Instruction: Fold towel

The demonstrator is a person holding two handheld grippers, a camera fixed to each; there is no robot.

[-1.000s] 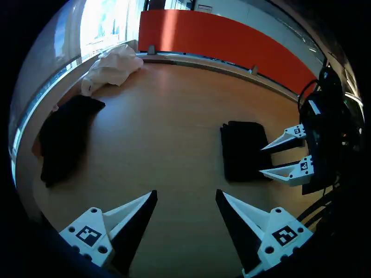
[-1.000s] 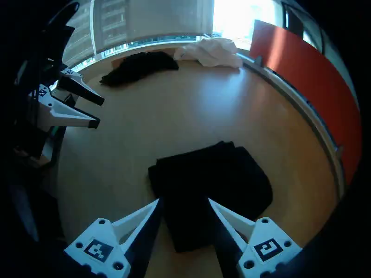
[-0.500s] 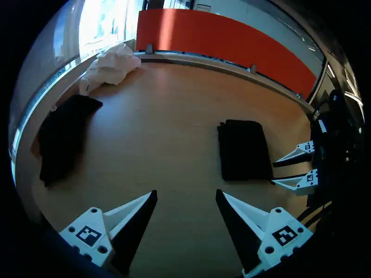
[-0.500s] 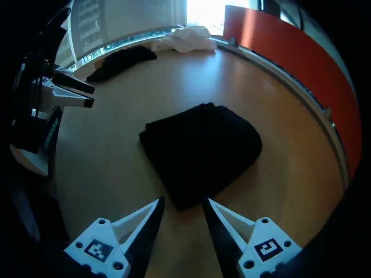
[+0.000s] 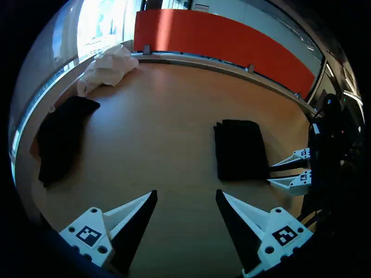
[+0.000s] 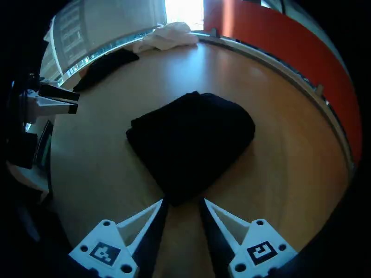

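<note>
Right gripper view: folded black cloth towel [image 6: 192, 139] on tan wooden table [image 6: 287, 176], corner at your right gripper [image 6: 182, 206], fingers narrowly parted, empty.
Left gripper [image 5: 185, 197]: wide apart, empty.
Pinch: catch every layer squarely.

The light wooden counter [image 5: 162, 120] carries a folded black towel [image 5: 241, 149] lying flat near its middle. A loose black cloth [image 5: 60, 134] is heaped along the window-side edge, well apart from it. In the far corner sits a crumpled white heap [image 5: 107, 67], probably cloth too.
</note>
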